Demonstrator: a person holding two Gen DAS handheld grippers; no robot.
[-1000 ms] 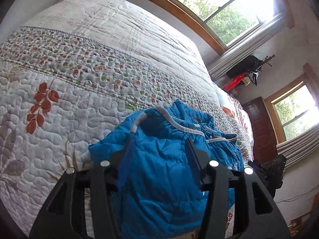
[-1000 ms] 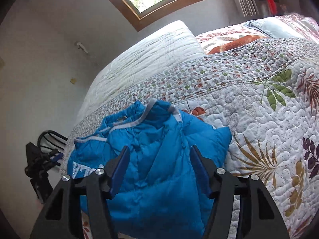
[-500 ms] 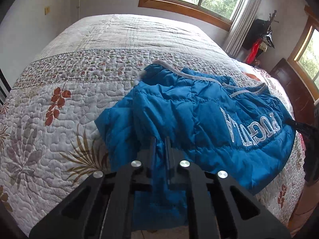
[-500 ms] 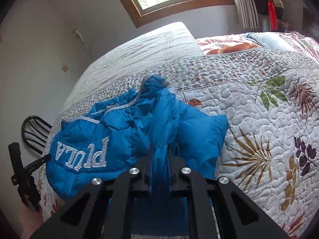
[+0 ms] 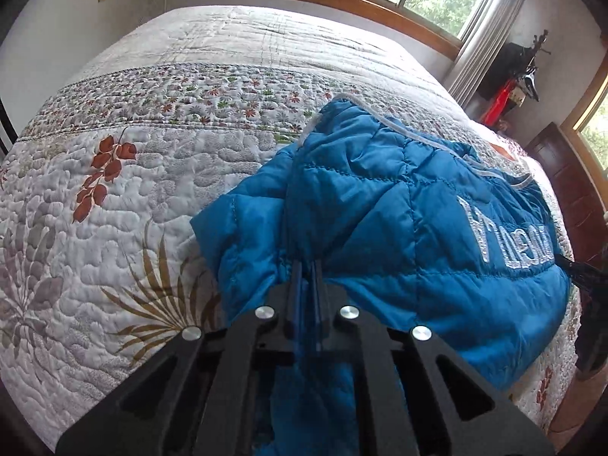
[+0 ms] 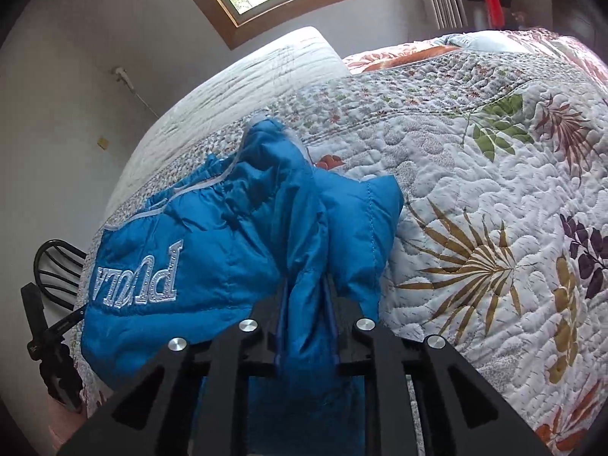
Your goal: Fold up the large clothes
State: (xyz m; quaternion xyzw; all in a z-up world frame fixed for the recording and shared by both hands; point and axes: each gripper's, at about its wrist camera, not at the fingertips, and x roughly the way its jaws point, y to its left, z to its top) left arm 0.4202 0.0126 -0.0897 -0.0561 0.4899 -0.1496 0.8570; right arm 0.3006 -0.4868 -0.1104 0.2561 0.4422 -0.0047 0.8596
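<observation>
Two claws hold one garment, and the fold looks barely begun. Largest in view is the bed (image 5: 114, 197), covered by a quilt (image 6: 475, 197) printed with leaves and small flowers; it carries the whole job. On it, near the edge closest to both cameras, lies the jacket (image 5: 399, 220), a blue quilted puffer with pale trim along its hem or collar. It sits rumpled: the body is bunched into a loose heap, one panel doubles over another, and a cuffed sleeve end (image 6: 364, 212) sticks out toward the leaf print. No clean crease or squared edge shows anywhere, so my judgement is that spreading or the first fold is in hand, with the sleeves, the halving and the final flattening all left to do.

Left claw (image 5: 307, 277) is pressed nearly together on a thin pinch of blue fabric at the near edge. Right claw (image 6: 306, 300) is also clamped on the jacket, but on a thicker gather, so its jaws stand a little apart with cloth filling the gap. Both pinches appear to sit close to each other on the same near part of the garment.

Smallest is the writing. White embroidered letters (image 6: 136, 277) on the jacket's body read upside down from the right wrist view as roughly "PUCLA" or "PUGLA"; the middle letter is unclear. From the left wrist view the same lettering (image 5: 509, 239) is too skewed to read.
</observation>
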